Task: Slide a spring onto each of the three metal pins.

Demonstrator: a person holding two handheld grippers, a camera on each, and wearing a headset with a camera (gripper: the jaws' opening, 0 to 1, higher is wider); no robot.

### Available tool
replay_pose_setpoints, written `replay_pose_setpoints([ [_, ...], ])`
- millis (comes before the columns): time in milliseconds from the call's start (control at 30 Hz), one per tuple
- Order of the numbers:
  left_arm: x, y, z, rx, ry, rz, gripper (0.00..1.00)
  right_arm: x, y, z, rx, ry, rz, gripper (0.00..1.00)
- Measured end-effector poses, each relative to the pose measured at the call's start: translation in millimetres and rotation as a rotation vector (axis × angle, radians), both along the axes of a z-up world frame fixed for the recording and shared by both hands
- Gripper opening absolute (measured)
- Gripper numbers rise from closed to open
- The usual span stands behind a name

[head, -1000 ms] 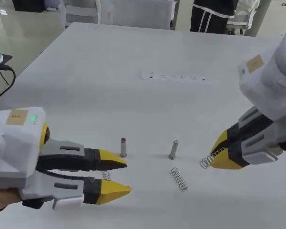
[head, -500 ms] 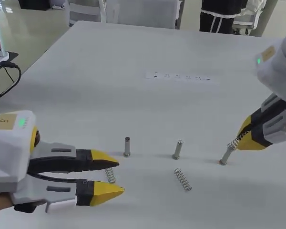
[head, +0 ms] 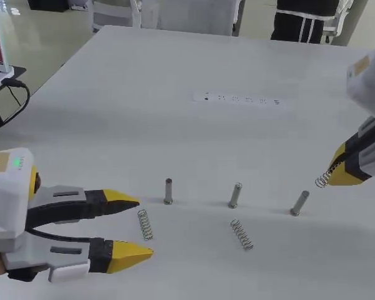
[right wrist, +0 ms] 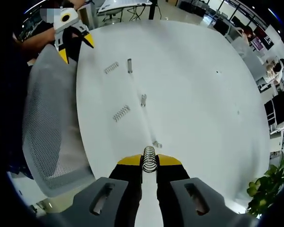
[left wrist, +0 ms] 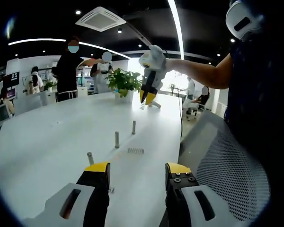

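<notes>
Head view is looking forward and down on the middle pin from close by. Left gripper view is facing it low across the table; right gripper view is looking down on it from higher. All three are sharing that pin.

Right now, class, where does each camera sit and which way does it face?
Head view: from the headset, forward and down at the table; left gripper and right gripper show.
Left gripper view: from the left gripper, along its open jaws across the table; the person's arm shows.
Right gripper view: from the right gripper, down past its held spring.
Shared: the three pins.
</notes>
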State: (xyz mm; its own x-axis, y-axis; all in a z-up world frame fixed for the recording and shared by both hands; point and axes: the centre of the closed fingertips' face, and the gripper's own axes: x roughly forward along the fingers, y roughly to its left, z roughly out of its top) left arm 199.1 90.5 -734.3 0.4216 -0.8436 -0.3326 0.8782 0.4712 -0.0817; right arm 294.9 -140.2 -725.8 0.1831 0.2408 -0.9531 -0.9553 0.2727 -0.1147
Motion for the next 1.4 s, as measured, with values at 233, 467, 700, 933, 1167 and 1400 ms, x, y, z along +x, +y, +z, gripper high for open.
replay_pose_setpoints([
  [233, 5.4, 7.6, -2.7, 0.004, 0.005, 0.053, 0.57, 6.3, -2.4, -3.3, -0.022, -0.001, 0.0, 0.08],
  [467, 7.4, 11.1, -3.3, 0.002, 0.007, 0.078, 0.66, 11.4, -3.0, -11.4, -0.048, 0.009, 0.008, 0.08],
  [700, 7.4, 11.8, -1.1, -0.003, 0.001, 0.085, 0.7, 17.4, -4.9, -27.0, -0.078, 0.038, 0.012, 0.08],
  [933, 6.2, 13.5, -1.6, -0.004, 0.006, 0.09, 0.73, 24.4, -7.6, -41.2, -0.114, 0.052, 0.016, 0.08],
  [1167, 5.4, 14.8, -1.2, -0.005, 0.01, 0.097, 0.74, 27.7, -6.4, -48.4, -0.118, 0.064, 0.019, 0.08],
  [1400, 4.6, 15.2, -2.5, -0.006, 0.015, 0.1, 0.73, 29.8, -5.0, -52.4, -0.121, 0.069, 0.025, 0.08],
])
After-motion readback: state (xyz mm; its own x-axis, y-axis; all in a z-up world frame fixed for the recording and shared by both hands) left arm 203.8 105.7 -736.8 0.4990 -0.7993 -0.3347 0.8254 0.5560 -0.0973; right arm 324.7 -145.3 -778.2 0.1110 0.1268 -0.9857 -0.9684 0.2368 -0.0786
